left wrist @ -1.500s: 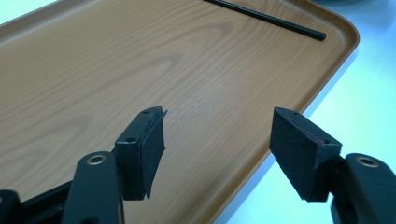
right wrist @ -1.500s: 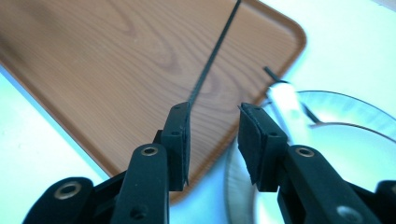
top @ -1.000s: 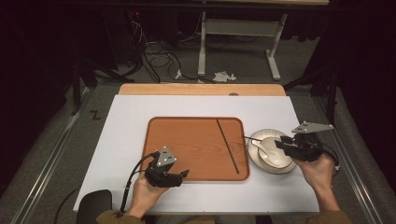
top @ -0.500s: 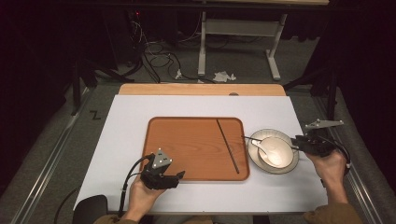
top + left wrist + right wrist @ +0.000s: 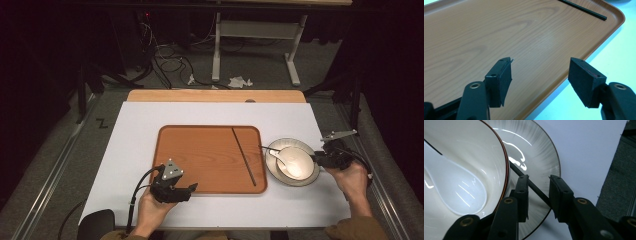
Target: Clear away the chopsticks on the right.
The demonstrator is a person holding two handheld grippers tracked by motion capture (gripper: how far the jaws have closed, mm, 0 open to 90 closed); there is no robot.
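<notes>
Straddling chopstick [image 5: 534, 187] on plate [image 5: 541, 157], right tongs [image 5: 537, 192] parted.

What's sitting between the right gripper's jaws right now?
A thin black stick lying across the plate beside the bowl, seen in the right gripper view.

A lab—loose cables [image 5: 165, 62] on grey carpet, a white-covered test table [image 5: 140, 130], dark surrounds.

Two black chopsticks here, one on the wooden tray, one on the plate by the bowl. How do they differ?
The black chopstick on the brown wooden tray lies flat and free on the tray, touched by nothing. The black chopstick on the grey-rimmed plate rests beside the white bowl, and runs between the right gripper's jaws, which are not yet closed on it. Both are thin, straight black sticks.
</notes>
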